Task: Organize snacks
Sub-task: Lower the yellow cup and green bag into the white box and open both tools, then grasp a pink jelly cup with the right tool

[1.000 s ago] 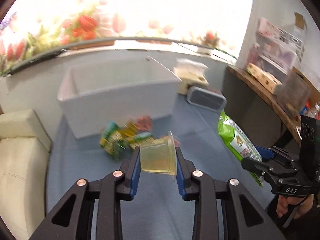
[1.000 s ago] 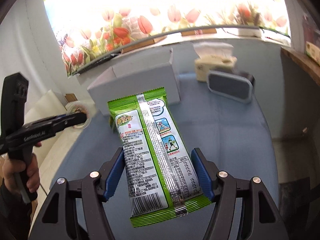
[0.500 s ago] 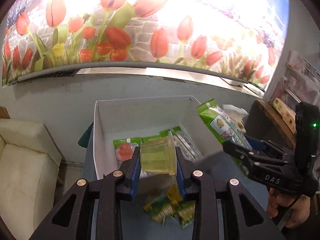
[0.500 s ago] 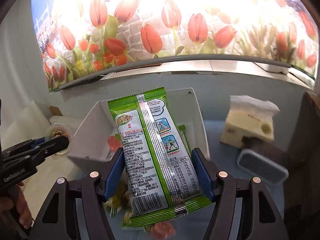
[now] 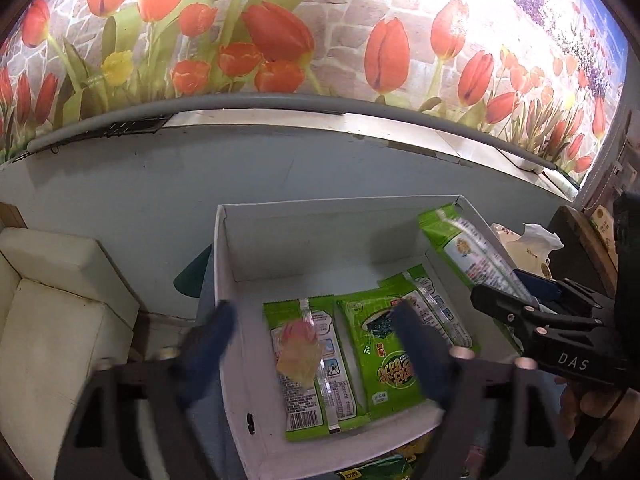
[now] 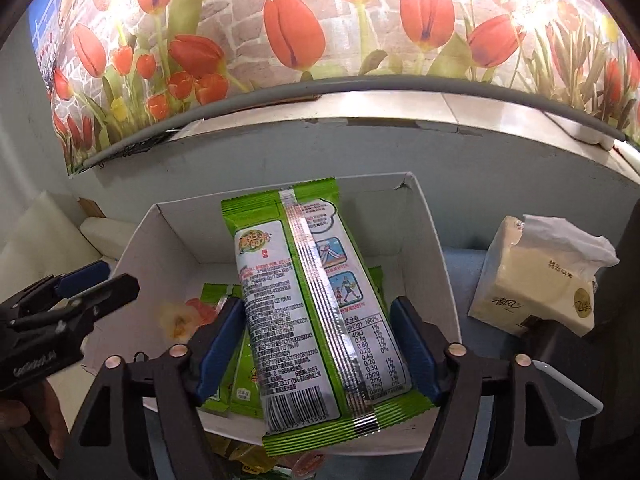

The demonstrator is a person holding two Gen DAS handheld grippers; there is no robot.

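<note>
A white box (image 5: 224, 264) holds green snack packets (image 5: 384, 352). My left gripper (image 5: 316, 344) is open and blurred over the box; a clear yellowish jelly cup (image 5: 300, 354) is loose between its fingers, above the packets. My right gripper (image 6: 320, 344) is shut on a long green snack packet (image 6: 316, 312) and holds it over the box (image 6: 432, 248). That packet also shows in the left wrist view (image 5: 468, 252), at the box's right wall. The jelly cup (image 6: 180, 318) shows in the right wrist view beside the left gripper (image 6: 72, 304).
A tissue pack (image 6: 540, 280) stands right of the box. More small snacks (image 6: 256, 460) lie on the blue surface in front of the box. A white cushion (image 5: 48, 320) is at the left. A tulip mural wall is behind.
Both grippers rose from the table to above the box. The left gripper opened and let go of the jelly cup, which now drops into the box. The right still holds its packet.
</note>
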